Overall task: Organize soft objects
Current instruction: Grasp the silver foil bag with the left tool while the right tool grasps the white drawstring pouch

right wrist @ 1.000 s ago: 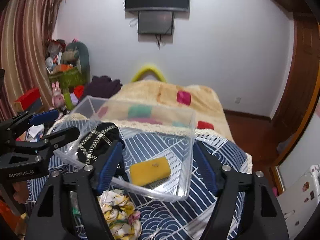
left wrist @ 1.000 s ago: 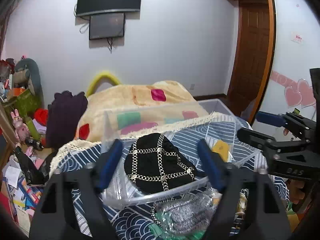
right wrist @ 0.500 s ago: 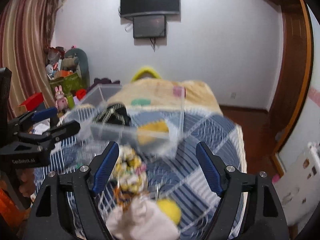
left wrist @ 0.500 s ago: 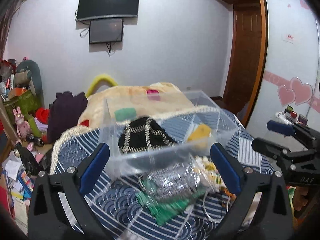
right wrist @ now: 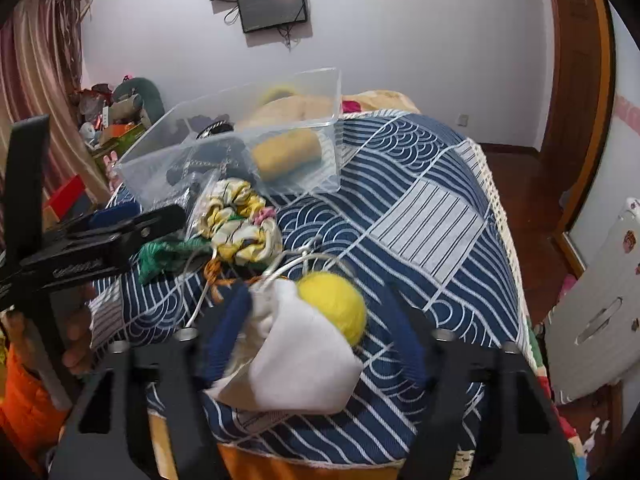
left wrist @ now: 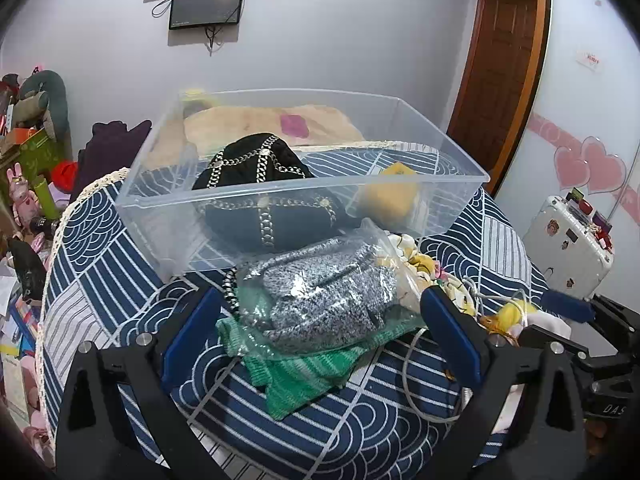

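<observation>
A clear plastic bin stands on the blue patterned cloth and holds a black chain-trimmed bag and a yellow pouch. My left gripper is open around a grey knit item in a plastic bag that lies on a green knit cloth. My right gripper is open around a white cloth with a yellow pompom. A yellow floral fabric bundle lies between the bin and the white cloth.
The blue patterned cloth covers a rounded surface that drops off at the right edge. A white cord loops near my left gripper. A white suitcase stands at the right. Toys and clutter fill the left.
Both grippers have pulled back and lowered from the bin toward the near items. The left now frames the bagged grey knit; the right now frames the white cloth with the pompom.
</observation>
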Motion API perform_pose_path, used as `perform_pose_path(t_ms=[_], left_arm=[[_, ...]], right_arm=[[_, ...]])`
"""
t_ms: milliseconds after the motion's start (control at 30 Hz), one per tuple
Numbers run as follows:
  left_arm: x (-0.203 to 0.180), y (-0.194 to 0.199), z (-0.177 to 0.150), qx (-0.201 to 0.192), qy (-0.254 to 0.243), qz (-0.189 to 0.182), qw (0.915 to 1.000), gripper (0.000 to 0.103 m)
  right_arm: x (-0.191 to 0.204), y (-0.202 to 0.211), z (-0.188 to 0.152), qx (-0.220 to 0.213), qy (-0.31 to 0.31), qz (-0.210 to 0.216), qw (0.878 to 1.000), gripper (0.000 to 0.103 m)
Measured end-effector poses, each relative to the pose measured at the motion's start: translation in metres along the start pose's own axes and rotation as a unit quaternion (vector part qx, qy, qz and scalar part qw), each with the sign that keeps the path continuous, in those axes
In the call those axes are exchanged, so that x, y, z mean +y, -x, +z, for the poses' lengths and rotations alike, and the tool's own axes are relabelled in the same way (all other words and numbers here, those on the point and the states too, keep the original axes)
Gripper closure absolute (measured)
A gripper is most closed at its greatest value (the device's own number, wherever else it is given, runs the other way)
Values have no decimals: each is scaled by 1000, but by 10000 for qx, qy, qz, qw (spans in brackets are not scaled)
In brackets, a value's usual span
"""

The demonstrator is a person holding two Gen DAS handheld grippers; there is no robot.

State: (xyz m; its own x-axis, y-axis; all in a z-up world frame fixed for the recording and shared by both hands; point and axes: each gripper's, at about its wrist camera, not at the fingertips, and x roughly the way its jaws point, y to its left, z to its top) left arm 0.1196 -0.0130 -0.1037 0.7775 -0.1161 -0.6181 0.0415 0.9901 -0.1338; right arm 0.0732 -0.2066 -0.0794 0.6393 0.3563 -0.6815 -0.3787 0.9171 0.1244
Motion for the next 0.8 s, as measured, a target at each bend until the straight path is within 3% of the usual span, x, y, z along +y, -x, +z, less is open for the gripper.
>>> perform_pose_path(t_ms=[200,300,467,633,733,800], left_arm=[[-2,-5,-2,33,-43,-57,10000,31],[-6,-5,-5,7,-152,-44,9999,45],[-8,3,-9,-139,-308,22,9994,58],[-7,22,-9,-363,-339,34,9988,68],[-6,34,-11,-482,-340,15,9983,69],[-5,42,-12,-560,-332,6,9979,69]], right_arm=[[5,9,-7,-65,88,-35,9999,68],[3,14,-9,-99,77,-99,9999,68],[-2,20,-6,-50,-56,-72,9999,60],[1,23,-12,46,40,-14,10000,60],[6,18,-16,154,130,-9,9998,87],[5,16,-15,153,80,83,9998,93]])
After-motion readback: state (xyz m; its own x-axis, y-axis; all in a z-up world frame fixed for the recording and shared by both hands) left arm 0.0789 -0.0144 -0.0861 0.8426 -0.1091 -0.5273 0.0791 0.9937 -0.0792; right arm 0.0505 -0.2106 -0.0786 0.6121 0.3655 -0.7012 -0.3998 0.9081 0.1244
